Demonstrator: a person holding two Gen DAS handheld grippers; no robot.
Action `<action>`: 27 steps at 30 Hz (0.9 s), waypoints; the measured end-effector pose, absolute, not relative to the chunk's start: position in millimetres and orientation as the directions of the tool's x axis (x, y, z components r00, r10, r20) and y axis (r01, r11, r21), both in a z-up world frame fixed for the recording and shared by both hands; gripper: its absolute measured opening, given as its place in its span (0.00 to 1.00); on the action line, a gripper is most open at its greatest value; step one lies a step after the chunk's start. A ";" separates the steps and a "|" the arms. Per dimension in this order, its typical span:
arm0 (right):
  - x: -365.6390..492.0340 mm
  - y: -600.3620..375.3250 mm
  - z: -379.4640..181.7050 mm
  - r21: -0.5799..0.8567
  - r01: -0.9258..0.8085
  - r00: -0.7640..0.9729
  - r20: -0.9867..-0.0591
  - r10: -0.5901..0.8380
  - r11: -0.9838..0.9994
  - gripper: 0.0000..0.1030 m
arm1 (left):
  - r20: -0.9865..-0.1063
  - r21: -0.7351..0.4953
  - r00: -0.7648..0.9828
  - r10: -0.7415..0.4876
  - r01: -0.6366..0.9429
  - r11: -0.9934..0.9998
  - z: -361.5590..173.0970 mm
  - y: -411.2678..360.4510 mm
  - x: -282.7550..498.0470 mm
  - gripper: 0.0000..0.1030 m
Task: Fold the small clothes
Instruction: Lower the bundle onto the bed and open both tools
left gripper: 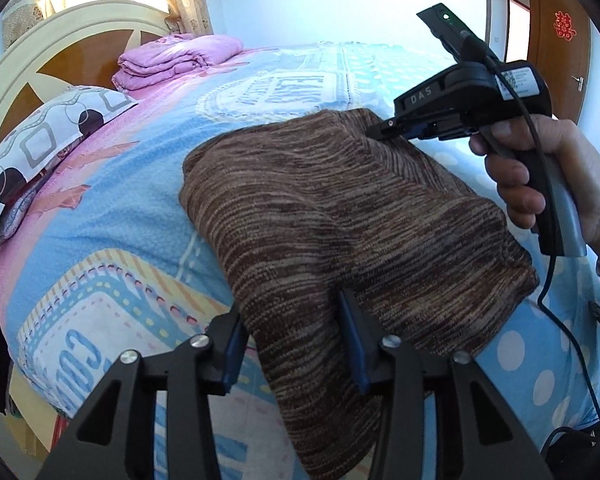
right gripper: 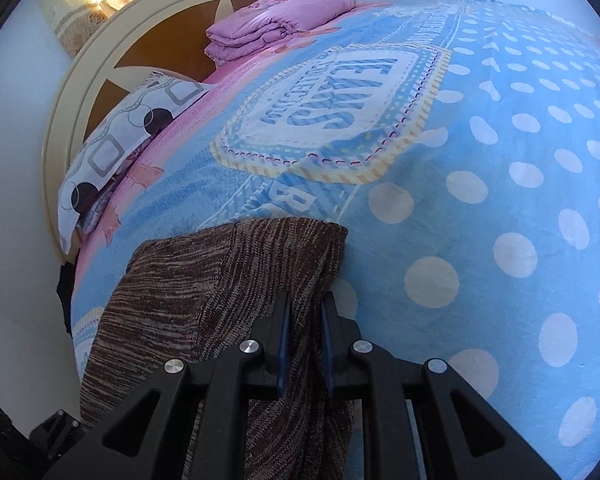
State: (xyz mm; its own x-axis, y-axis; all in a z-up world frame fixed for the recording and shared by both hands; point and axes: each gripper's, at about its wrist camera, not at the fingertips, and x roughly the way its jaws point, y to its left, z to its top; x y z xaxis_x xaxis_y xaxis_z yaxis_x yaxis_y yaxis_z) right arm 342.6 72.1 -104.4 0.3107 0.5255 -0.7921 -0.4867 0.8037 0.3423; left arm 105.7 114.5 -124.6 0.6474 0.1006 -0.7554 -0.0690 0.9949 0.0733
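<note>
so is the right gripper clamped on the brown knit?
Yes, the right gripper has the brown knit garment pinched between its nearly shut jaws.

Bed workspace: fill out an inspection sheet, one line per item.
Surface: blue patterned blanket spread over the bed.
Job's things: brown knit garment, folded over and lying on the blanket.
Clutter: folded pink quilt and patterned pillow by the headboard.
Grippers: left tool open, garment edge between its pads; right tool shut on the garment's far corner.
Cables: black cable hangs from the right tool.
Surroundings: headboard, curtains, wooden door.
</note>
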 end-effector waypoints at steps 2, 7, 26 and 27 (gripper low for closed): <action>343.4 74.7 -107.6 0.323 -0.489 0.307 -0.806 0.506 0.810 0.13 | -0.754 0.085 0.648 0.107 -0.065 0.994 -121.9 112.7 103.1 0.51; 345.1 59.2 -105.5 0.370 -0.446 0.304 -0.793 0.527 0.815 0.29 | -0.719 0.123 0.683 0.127 -0.054 0.991 -104.9 106.3 92.4 0.68; 185.2 -6.9 -91.7 0.378 -0.570 0.283 -0.743 0.607 0.729 0.26 | -0.574 0.271 0.667 0.475 -0.393 0.879 -123.9 175.9 165.3 0.96; 183.9 -4.7 -96.2 0.363 -0.567 0.282 -0.758 0.588 0.739 0.11 | -0.571 0.274 0.666 0.480 -0.397 0.876 -123.9 174.8 163.9 0.95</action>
State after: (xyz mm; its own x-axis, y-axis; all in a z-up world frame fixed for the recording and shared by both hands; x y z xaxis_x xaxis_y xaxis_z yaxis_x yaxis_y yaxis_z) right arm 183.9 -4.7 -96.2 0.2816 0.5881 -0.7582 -0.5673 0.7393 0.3628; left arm 163.9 174.8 -123.9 0.6659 0.4800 -0.5711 -0.3965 0.8762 0.2741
